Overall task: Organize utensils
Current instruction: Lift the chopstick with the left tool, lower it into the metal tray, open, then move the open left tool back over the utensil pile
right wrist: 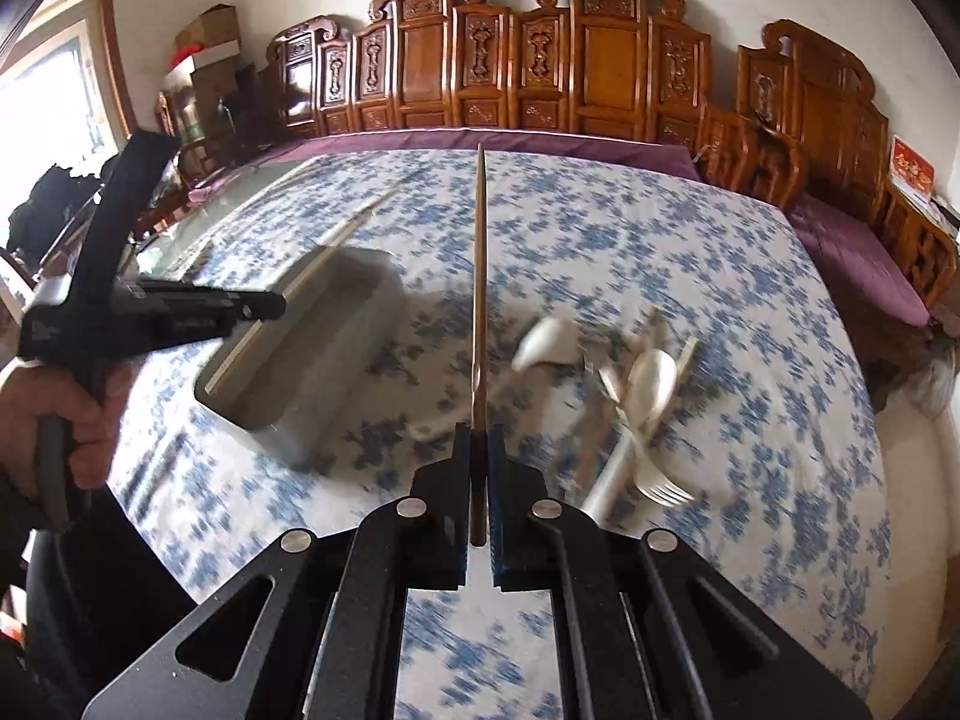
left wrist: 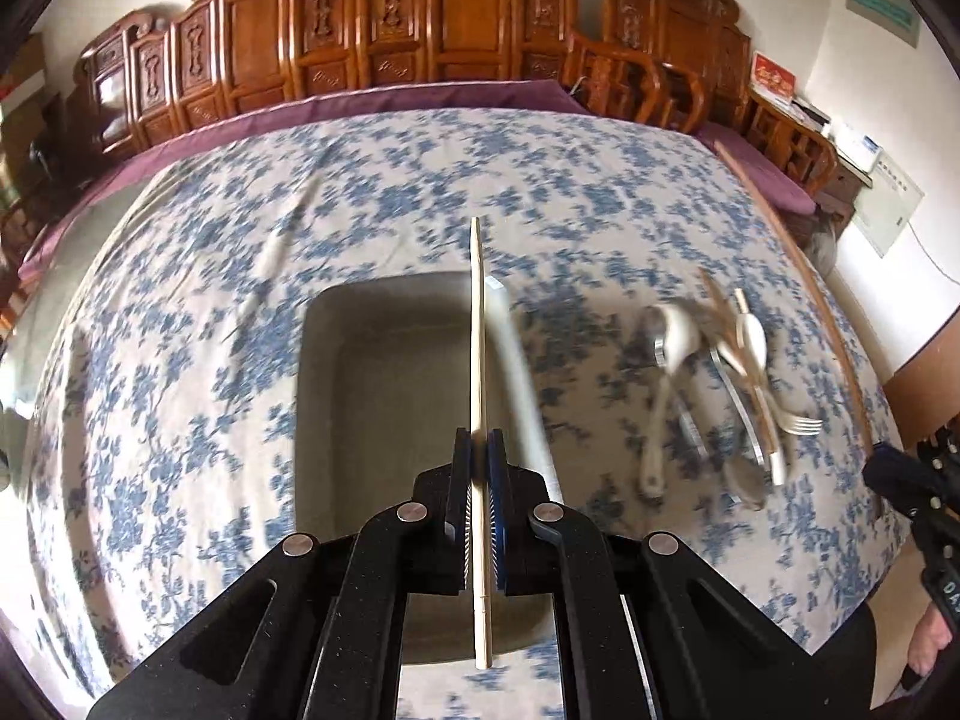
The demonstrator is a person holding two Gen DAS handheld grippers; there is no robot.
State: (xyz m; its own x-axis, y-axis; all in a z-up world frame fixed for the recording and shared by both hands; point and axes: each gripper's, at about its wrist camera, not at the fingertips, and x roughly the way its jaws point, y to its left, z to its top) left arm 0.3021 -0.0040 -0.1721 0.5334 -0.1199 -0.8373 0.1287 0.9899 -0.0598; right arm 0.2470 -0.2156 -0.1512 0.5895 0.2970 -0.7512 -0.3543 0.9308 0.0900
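My left gripper [left wrist: 478,441] is shut on a pale wooden chopstick [left wrist: 477,312] that points straight ahead, held above a grey rectangular tray [left wrist: 372,420]. To the right lies a pile of utensils [left wrist: 720,384]: spoons, a fork and more chopsticks. My right gripper [right wrist: 478,438] is shut on a darker brown chopstick [right wrist: 479,288], between the tray [right wrist: 312,396] and the pile. That pile holds a white ceramic spoon [right wrist: 543,342], a metal spoon [right wrist: 654,372] and a fork [right wrist: 663,489]. In the right wrist view the left gripper [right wrist: 270,306] hangs over the tray's left side with its pale chopstick [right wrist: 336,240].
A blue-flowered cloth [left wrist: 180,312] covers the table. Carved wooden chairs [right wrist: 600,72] with purple cushions [right wrist: 852,246] line its far side. A hand [right wrist: 66,420] grips the left tool's handle. White boxes [left wrist: 870,162] stand at the far right.
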